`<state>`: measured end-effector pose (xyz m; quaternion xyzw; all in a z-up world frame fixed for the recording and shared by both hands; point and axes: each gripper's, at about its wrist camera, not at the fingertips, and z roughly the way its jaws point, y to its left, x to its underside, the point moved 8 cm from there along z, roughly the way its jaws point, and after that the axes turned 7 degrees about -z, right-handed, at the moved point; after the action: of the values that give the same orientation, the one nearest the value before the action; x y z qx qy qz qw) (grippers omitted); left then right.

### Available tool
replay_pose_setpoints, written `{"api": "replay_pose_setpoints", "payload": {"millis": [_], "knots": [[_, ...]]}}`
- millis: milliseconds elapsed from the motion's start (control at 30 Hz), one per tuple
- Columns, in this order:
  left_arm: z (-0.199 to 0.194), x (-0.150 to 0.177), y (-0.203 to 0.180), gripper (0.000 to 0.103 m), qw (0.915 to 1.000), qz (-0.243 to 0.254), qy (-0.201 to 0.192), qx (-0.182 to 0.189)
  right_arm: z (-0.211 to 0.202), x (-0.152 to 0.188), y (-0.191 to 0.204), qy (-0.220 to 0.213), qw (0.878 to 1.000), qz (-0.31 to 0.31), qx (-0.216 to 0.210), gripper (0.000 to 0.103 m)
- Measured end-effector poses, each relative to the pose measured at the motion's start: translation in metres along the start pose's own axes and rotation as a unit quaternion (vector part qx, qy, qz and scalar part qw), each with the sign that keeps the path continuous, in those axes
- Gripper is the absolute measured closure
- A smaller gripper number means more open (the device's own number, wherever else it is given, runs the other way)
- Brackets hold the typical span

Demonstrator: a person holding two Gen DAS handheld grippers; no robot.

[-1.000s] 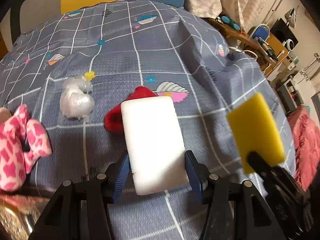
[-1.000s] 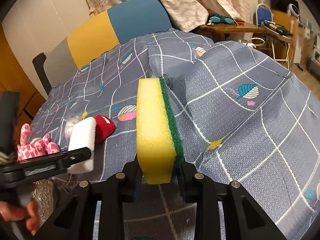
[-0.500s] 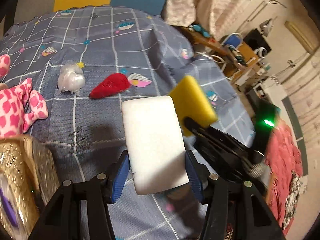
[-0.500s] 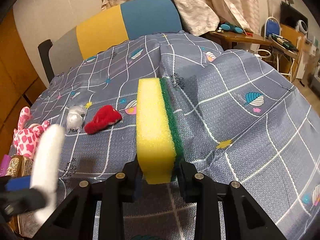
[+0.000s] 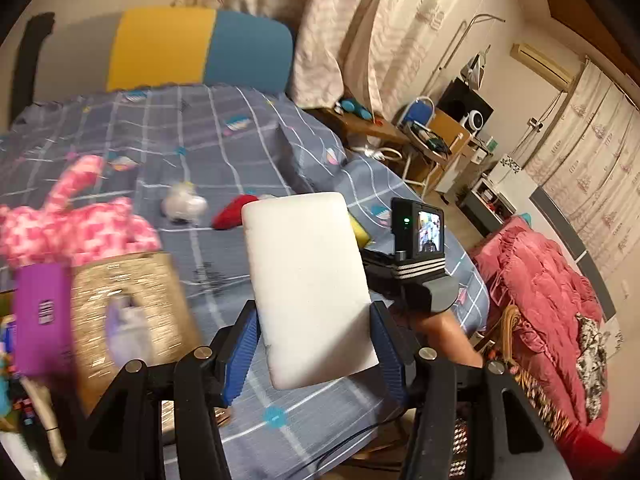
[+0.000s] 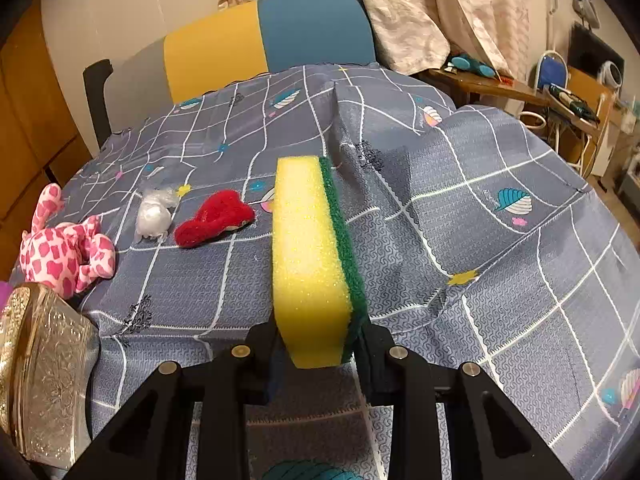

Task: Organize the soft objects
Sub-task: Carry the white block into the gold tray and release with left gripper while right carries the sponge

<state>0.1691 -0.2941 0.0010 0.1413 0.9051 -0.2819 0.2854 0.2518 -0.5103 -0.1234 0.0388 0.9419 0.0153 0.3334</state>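
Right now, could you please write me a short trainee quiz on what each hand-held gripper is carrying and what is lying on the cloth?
1. True or false: the left hand-held gripper grips a white rectangular foam block.
2. What does the right hand-held gripper hold? A) a red plush toy B) a yellow sponge with a green scouring side C) nothing
3. Fill in: on the grey checked cloth, the red fuzzy soft toy lies between the yellow-and-green sponge and a crumpled clear ____ wad.

Key: 1 true; 2 B; 3 plastic.
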Motion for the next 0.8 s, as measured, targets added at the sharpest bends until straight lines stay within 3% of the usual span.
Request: {"api": "replay_pose_setpoints", "payload": {"millis": [233, 367, 567, 800], "knots": [[-0.066, 0.010, 0.077, 0.047, 0.9965, -0.058, -0.047, -0.036, -0.015, -0.004, 0.012, -0.031, 0.998, -0.041, 0.027, 0.072], [-0.096, 0.023, 0.145, 0.047, 0.9883, -0.104, -0.067, -0.090, -0.028, -0.003, 0.018, -0.044, 0.998, -0.040, 0.030, 0.072], [-0.106, 0.054, 0.232, 0.047, 0.9733, -0.170, -0.051, -0.146, -0.052, 0.004, 0.037, -0.052, 0.998, -0.035, 0.019, 0.072], [-0.104, 0.084, 0.289, 0.047, 0.9622, -0.195, -0.023, -0.189, -0.093, 0.000, 0.079, -0.077, 0.996, -0.049, -0.006, 0.072]]}}
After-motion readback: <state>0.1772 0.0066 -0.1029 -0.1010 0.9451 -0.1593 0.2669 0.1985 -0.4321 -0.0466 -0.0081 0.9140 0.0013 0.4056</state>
